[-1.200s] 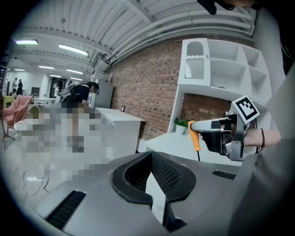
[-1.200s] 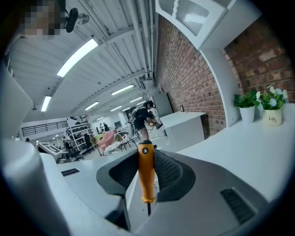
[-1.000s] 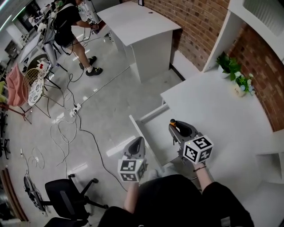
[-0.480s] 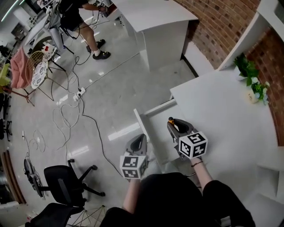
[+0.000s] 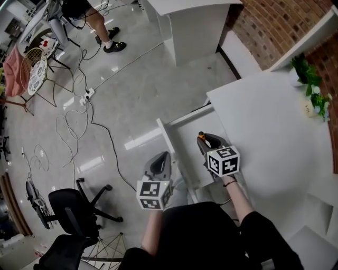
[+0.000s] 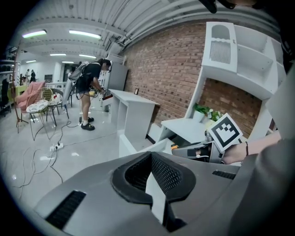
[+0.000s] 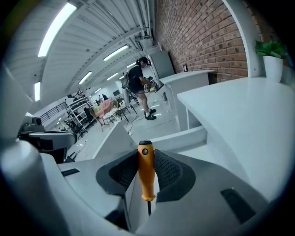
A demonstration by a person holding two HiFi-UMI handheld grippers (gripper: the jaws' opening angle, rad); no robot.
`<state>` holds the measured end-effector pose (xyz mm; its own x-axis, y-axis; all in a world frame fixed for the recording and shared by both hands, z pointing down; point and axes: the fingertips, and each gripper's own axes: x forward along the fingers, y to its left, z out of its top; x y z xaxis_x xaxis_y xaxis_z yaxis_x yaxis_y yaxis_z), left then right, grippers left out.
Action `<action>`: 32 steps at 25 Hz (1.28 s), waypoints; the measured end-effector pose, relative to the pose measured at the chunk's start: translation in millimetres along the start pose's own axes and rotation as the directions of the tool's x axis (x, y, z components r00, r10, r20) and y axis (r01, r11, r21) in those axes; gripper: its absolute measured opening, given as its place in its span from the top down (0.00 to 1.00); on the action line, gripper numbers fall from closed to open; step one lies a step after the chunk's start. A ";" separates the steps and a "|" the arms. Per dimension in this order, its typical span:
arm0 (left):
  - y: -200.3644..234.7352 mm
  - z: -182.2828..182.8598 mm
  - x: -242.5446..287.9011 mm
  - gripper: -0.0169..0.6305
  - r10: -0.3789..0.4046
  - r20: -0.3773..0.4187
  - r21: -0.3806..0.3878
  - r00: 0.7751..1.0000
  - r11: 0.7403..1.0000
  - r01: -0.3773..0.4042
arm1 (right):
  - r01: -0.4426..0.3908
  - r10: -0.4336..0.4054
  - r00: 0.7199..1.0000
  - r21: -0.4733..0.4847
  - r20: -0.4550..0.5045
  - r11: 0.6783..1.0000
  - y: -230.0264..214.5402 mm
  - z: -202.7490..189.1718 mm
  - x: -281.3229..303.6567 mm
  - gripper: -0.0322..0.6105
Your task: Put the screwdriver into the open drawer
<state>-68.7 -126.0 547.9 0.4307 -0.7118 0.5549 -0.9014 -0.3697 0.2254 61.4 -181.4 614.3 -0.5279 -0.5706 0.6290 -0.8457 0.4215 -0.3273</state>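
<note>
The screwdriver [image 7: 146, 170] has an orange handle and stands upright between my right gripper's [image 7: 145, 154] black pads, which are shut on it. In the head view this right gripper [image 5: 205, 140] hangs over the open white drawer [image 5: 186, 161], and the screwdriver's [image 5: 201, 135] orange end shows at its tip. My left gripper [image 5: 163, 158] hovers just left of the drawer's left wall. Its pads meet in the left gripper view, so the left gripper [image 6: 151, 155] holds nothing. The right gripper [image 6: 196, 150] shows there too, beside the drawer.
The drawer juts from a white desk [image 5: 264, 132] that carries potted plants [image 5: 311, 79] at its far edge. Cables [image 5: 79, 116] trail over the glossy floor at the left. A black office chair [image 5: 74, 211] stands at lower left. A person [image 5: 84, 10] works far off.
Both grippers have come down toward the drawer, the right one more than the left. The screwdriver has stayed between the right gripper's pads throughout.
</note>
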 end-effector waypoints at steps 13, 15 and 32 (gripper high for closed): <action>24.7 -18.1 8.4 0.96 0.030 -0.034 -0.036 0.999 0.999 -0.031 | 0.018 -0.020 0.988 -0.011 -0.156 1.000 -18.1 -46.7 59.0 0.77; 26.7 -19.4 10.0 0.96 0.030 -0.035 -0.039 0.999 0.999 -0.032 | 0.014 -0.017 0.985 -0.015 -0.169 1.000 -17.5 -49.7 66.7 0.78; 38.7 -36.7 20.7 0.96 0.037 -0.068 -0.075 0.997 0.996 -0.042 | 0.035 -0.034 0.965 -0.001 -0.259 0.999 -22.3 -78.0 113.5 0.77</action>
<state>-96.3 -133.2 597.5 0.3935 -0.6828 0.6156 -0.9193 -0.2936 0.2619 26.4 -200.6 748.0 -0.4607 -0.3824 0.8009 -0.8635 0.4019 -0.3048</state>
